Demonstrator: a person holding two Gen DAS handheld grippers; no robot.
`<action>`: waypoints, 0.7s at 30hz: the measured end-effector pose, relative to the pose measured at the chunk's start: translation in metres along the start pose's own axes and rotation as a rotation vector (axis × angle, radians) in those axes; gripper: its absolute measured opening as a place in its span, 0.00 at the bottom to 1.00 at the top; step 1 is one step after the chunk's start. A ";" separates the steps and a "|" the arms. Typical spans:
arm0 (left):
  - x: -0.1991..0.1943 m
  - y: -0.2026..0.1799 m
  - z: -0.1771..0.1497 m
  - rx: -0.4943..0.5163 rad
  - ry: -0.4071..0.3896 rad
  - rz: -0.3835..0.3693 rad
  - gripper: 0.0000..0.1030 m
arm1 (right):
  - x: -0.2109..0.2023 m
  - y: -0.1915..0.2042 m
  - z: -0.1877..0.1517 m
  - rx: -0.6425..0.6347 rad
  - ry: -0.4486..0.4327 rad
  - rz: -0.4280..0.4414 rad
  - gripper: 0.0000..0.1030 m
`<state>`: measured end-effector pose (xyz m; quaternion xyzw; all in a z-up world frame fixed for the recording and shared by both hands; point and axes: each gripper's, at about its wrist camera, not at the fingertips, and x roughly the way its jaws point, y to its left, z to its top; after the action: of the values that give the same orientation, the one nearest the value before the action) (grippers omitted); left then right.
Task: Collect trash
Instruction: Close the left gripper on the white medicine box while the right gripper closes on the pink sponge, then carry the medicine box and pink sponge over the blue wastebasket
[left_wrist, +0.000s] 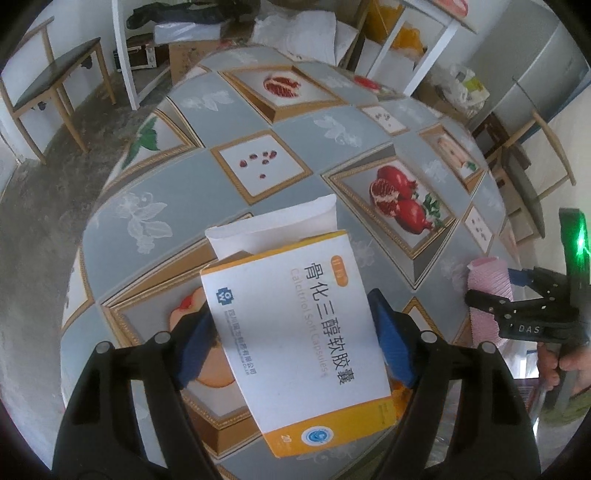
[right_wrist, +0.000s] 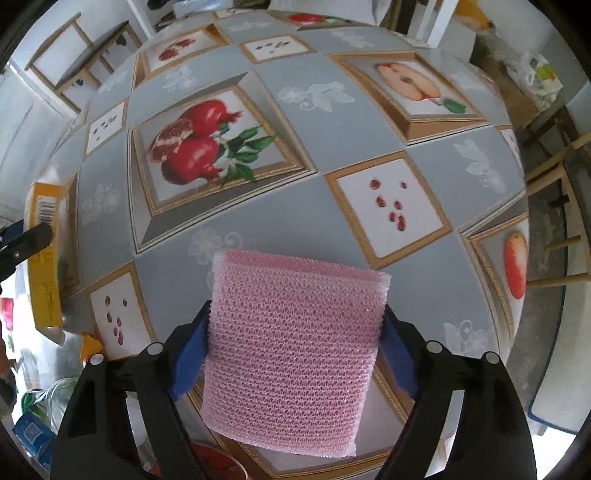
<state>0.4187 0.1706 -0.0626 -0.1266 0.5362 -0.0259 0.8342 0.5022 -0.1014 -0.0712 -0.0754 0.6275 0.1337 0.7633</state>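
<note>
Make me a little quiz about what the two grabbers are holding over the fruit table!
1. True or false: the left gripper is shut on the medicine box.
2. What does the right gripper hold? A) a glass jar B) a pink foam mesh sleeve C) a spoon
3. Fill in: the box's end flap is ____ (open/closed).

Key: 1 true; 2 B; 3 open.

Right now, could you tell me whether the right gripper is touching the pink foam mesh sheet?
Touching. The right wrist view shows the right gripper with its blue jaws pressed against both side edges of the pink foam mesh sheet, held above the table.
</note>
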 end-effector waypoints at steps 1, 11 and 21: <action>-0.004 0.000 0.000 -0.002 -0.009 -0.001 0.72 | -0.005 -0.006 -0.002 0.012 -0.016 -0.001 0.77; -0.077 -0.009 -0.005 -0.001 -0.215 -0.032 0.72 | -0.098 -0.050 -0.019 0.131 -0.279 0.028 0.76; -0.188 -0.051 -0.038 0.015 -0.461 -0.173 0.72 | -0.217 -0.050 -0.080 0.140 -0.529 0.099 0.76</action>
<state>0.3097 0.1484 0.1017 -0.1682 0.3186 -0.0717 0.9301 0.4034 -0.1954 0.1220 0.0459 0.4170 0.1421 0.8965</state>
